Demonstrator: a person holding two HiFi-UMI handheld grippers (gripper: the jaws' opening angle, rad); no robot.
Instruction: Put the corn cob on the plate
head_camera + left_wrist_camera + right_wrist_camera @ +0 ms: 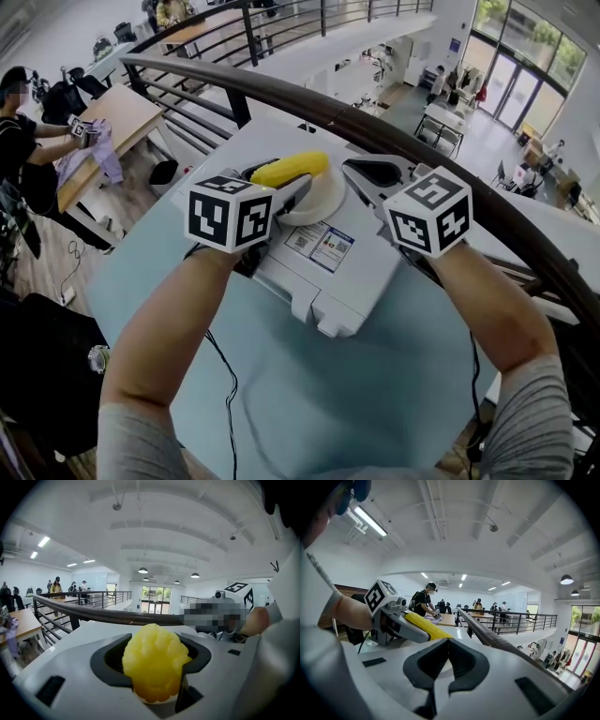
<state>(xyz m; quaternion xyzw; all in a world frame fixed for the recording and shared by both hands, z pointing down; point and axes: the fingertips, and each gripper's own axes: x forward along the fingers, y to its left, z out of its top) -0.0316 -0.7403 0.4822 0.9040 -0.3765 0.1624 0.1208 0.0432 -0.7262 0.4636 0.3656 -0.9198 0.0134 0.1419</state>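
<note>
The left gripper [153, 658] is clamped on the corn cob [291, 169]. Its dark fingers [108, 662] press on the cob from both sides, and the cob's rounded end sticks out past the fingertips. Directly under those fingertips lies the white plate [325, 200], and the cob hangs over its middle. A pale rim shows just below the cob in the left gripper view, but it is hard to tell whether the cob touches the plate or sits slightly above it.

The right gripper [447, 641] has its fingers brought together with their tips meeting and nothing between them. It sits just beside the plate's right edge, apart from the cob, and its fingertips point toward the left gripper's.

The plate rests on a white case [323, 281], which lies on the light blue table [375, 375]. Just beyond both sets of fingertips runs a dark handrail [394, 131], close along the table's far edge, with an open drop to a lower floor past it. Forward room is therefore tight. Behind the fingers, toward the person, the case ends in a stepped edge and bare tabletop opens wide. To the left of the left fingers the table's corner falls away toward a wooden desk [122, 117] below.
</note>
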